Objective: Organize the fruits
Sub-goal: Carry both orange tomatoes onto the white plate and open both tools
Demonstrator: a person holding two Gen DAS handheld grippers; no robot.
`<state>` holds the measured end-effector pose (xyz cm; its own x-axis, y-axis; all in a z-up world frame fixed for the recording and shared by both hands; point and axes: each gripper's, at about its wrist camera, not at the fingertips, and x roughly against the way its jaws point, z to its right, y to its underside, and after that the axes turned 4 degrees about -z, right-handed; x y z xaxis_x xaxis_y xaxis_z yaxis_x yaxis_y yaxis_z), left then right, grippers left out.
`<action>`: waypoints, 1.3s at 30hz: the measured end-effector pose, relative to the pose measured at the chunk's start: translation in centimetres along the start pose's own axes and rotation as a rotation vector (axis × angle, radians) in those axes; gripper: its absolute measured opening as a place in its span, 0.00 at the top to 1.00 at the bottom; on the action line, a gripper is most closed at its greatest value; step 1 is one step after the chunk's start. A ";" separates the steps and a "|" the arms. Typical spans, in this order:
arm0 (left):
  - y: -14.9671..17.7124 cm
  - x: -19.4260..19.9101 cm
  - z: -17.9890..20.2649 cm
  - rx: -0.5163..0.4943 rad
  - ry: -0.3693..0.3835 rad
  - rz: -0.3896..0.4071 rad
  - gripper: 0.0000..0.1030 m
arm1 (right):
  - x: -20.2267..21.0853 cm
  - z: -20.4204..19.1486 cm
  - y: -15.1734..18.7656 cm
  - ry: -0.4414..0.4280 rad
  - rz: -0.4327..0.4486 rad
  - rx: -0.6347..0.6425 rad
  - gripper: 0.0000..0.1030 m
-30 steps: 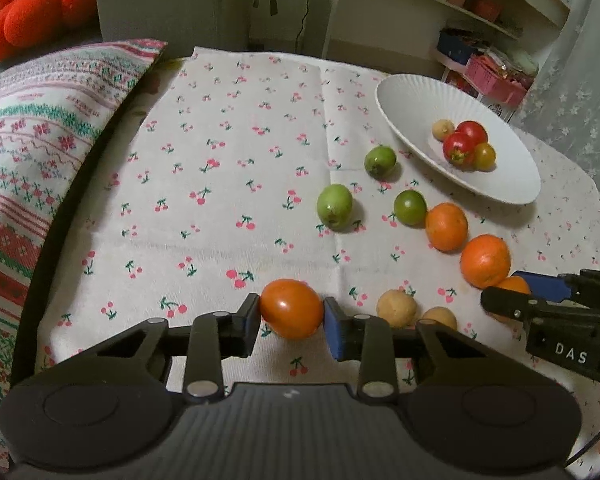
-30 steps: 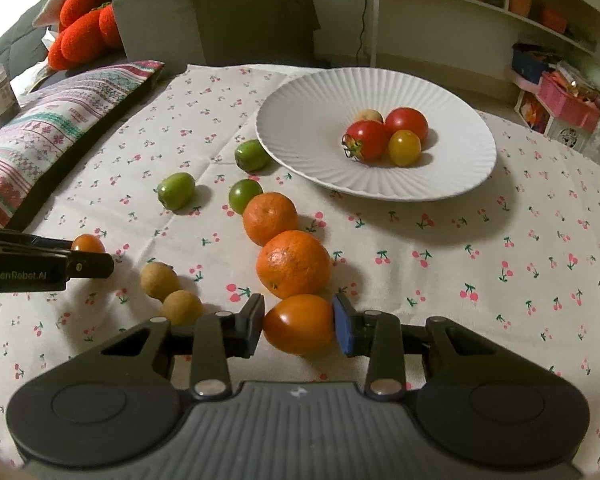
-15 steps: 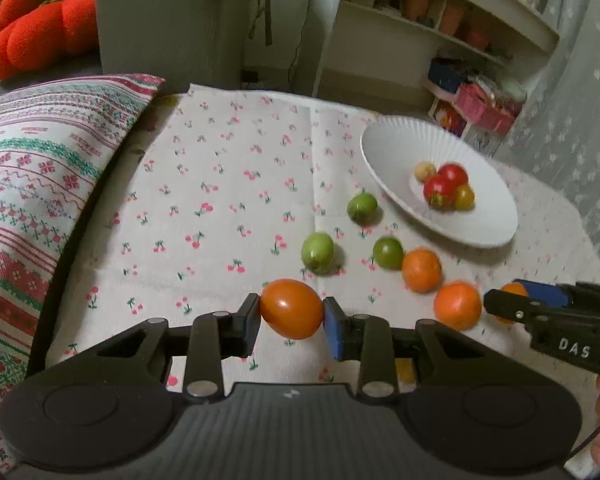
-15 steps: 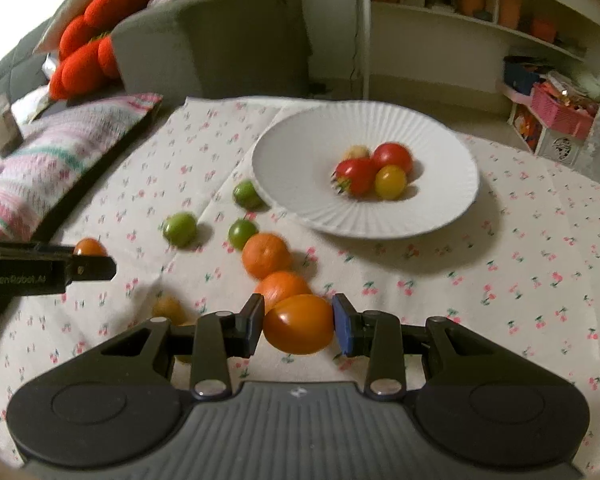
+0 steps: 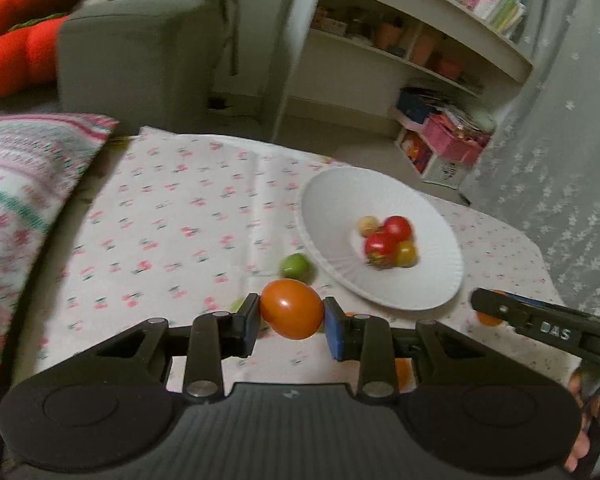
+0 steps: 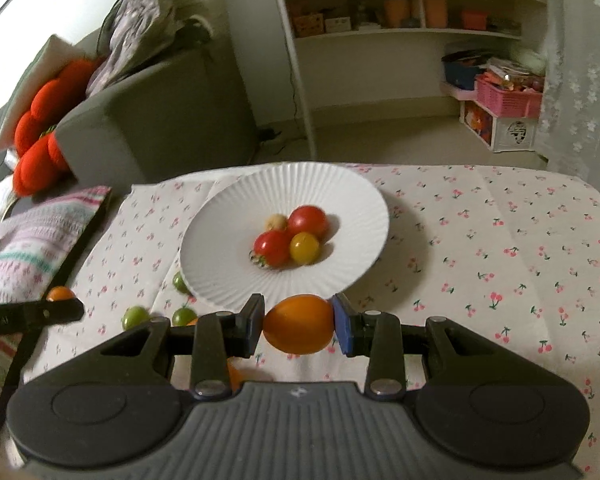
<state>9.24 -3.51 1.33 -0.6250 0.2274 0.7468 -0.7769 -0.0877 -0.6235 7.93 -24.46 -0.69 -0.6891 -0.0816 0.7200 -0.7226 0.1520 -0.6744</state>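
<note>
White plate now sits closer, at twelve o'clock of both tools, four small fruits already in it. Both tools have lifted off the counter: left tool clamped on an orange tomato, right tool clamped on another orange fruit; drop-off likely next.

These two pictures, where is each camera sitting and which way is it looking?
Left view: on the left tongs, looking down past their orange tomato at the white plate; a hand shows at the right edge.
Right view: on the right tongs, gripping another orange tomato, facing the plate head-on.
Shared: plate, cherry-print cloth, and each other's tongs.
</note>
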 end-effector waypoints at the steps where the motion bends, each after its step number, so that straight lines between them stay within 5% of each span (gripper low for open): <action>1: -0.3 -0.4 0.8 -0.017 0.000 0.002 0.79 | -0.1 0.1 -0.2 -0.001 0.003 -0.008 0.67; 6: -1.3 -3.9 3.3 -0.122 -0.064 0.008 0.79 | -1.0 -0.5 -1.3 -0.002 0.013 -0.019 0.67; 11: -2.5 -5.8 3.0 -0.076 0.004 0.015 0.79 | -2.3 -0.7 -1.8 -0.003 0.006 -0.020 0.67; 19: -2.5 -8.2 3.9 -0.097 0.005 0.000 0.79 | -3.8 -1.0 -2.0 0.004 -0.020 0.004 0.67; 39: -3.0 -9.9 4.5 -0.177 -0.007 0.024 0.75 | -5.8 -1.3 -1.8 0.053 -0.035 0.074 0.65</action>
<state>17.37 -9.88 -3.15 -0.6441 0.2208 0.7324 -0.7366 0.0790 -0.6716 13.32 -22.93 -3.47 -0.6606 -0.0330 0.7500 -0.7499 0.0761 -0.6572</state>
